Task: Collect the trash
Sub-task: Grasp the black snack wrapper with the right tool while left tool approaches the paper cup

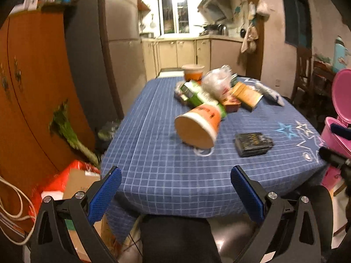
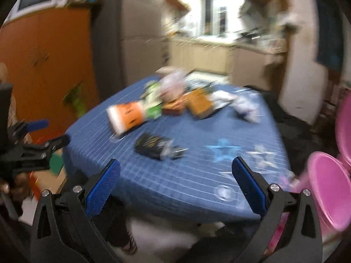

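Trash lies on a table with a blue checked cloth point(image 1: 153, 171). An orange and white paper cup point(image 1: 198, 127) lies on its side nearest me, also in the blurred right wrist view point(image 2: 127, 118). A black packet point(image 1: 253, 144) point(image 2: 153, 145) lies to its right. Behind them are a green carton point(image 1: 197, 94), a crumpled clear bag point(image 1: 216, 81), orange boxes point(image 1: 246, 95), an upright cup point(image 1: 193, 72) and white wrappers point(image 1: 268, 92). A pink bin point(image 1: 337, 135) point(image 2: 329, 188) stands open at the table's right. My left gripper point(image 1: 175, 175) and right gripper point(image 2: 175, 171) are open and empty before the near edge.
An orange wooden cabinet point(image 1: 28, 92) stands left, with greens point(image 1: 70, 135) and a red bag over a cardboard box point(image 1: 72, 179) on the floor. A chair point(image 1: 303, 74) stands at the right. The kitchen lies beyond. The left gripper shows in the right wrist view point(image 2: 41, 133).
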